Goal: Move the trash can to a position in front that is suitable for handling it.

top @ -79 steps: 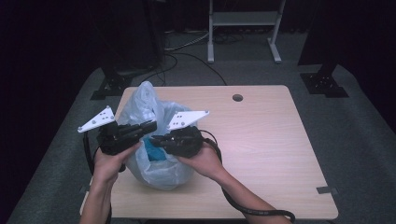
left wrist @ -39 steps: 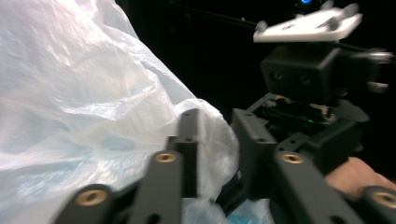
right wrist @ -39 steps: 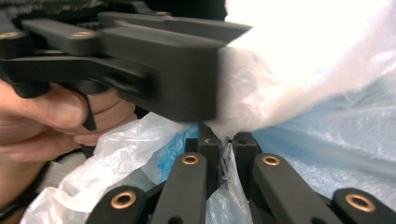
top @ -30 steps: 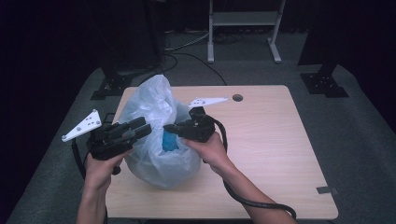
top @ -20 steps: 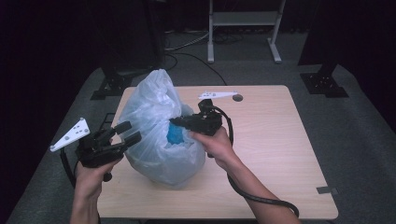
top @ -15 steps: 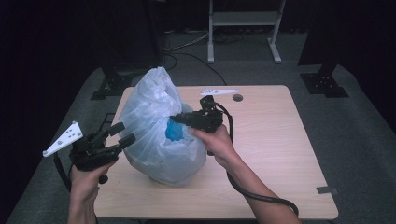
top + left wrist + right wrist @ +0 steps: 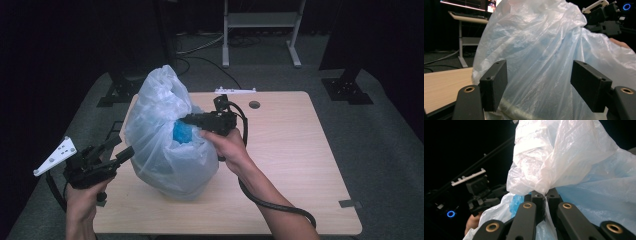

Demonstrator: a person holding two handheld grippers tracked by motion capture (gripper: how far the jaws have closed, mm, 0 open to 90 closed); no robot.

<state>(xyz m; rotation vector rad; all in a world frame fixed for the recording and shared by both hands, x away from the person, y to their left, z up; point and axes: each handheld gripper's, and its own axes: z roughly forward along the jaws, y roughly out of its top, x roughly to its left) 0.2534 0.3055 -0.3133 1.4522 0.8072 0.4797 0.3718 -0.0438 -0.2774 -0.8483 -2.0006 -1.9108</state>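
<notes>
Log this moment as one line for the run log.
right claw: shut on translucent pale-blue plastic bag | left claw: open, jaws just been opening, apart from bag | bag: on light wooden table

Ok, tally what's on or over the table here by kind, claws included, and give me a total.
Translucent pale-blue plastic bags: 1
Bright blue items showing through the bag's plastic: 1
Black two-jaw claws: 2, the left claw open beside the bag, the right claw shut on the bag's plastic
Light wooden tables: 1
Total: 5
</notes>
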